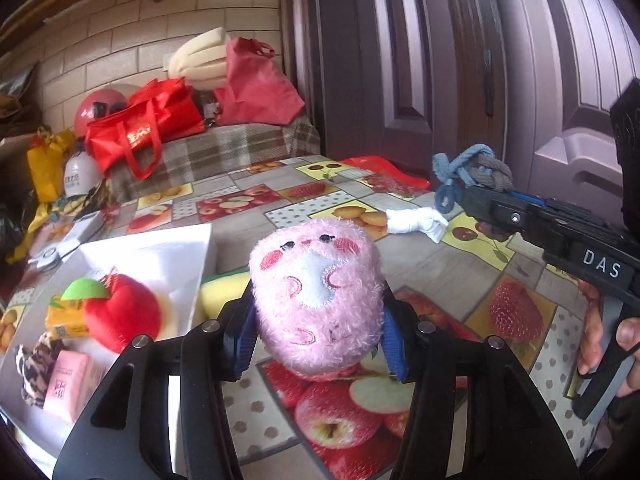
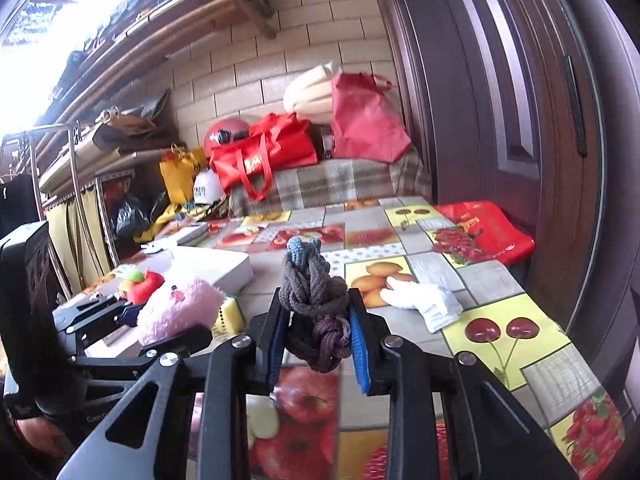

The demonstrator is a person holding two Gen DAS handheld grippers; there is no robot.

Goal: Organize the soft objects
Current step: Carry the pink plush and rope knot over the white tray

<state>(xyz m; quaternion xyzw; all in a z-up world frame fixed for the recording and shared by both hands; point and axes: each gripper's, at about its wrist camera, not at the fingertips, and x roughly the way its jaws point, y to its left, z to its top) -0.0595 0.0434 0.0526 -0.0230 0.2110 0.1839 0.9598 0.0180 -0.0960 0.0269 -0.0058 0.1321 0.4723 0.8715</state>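
- Pink plush fills my left gripper (image 1: 318,316): the pink plush toy (image 1: 318,296) sits squeezed between the blue pads, jaws part-way closed on its sides, carried clear above the tablecloth (image 1: 440,264).
- My right gripper (image 2: 316,332) is clamped tight on the knotted rope toy (image 2: 314,304), grey-brown cord with a blue loop at the far end. It too hangs above the table.
- The white tray (image 1: 188,240) lies just left of the plush toy in the left wrist view. It already holds a red plush apple (image 1: 120,312), with a pink packet (image 1: 66,380) and a leopard-print scrunchie (image 1: 32,364) at its near end.
- A yellow sponge (image 1: 224,292) rests on the table just beside the tray's right edge, partly hidden behind the plush toy.
- A white glove (image 2: 424,300) lies flat on the tablecloth, well apart from the tray, to the right of the rope toy.
- Step in hand, as I judge it: transport of two soft items toward the tray, both lifted, neither yet placed.
- Next move calls for: bring the left gripper over a free part of the tray, lower, then spread the jaws. Follow with the right gripper and avoid crossing the left.
- Remaining, by my estimate: the sponge and the glove are not yet collected.
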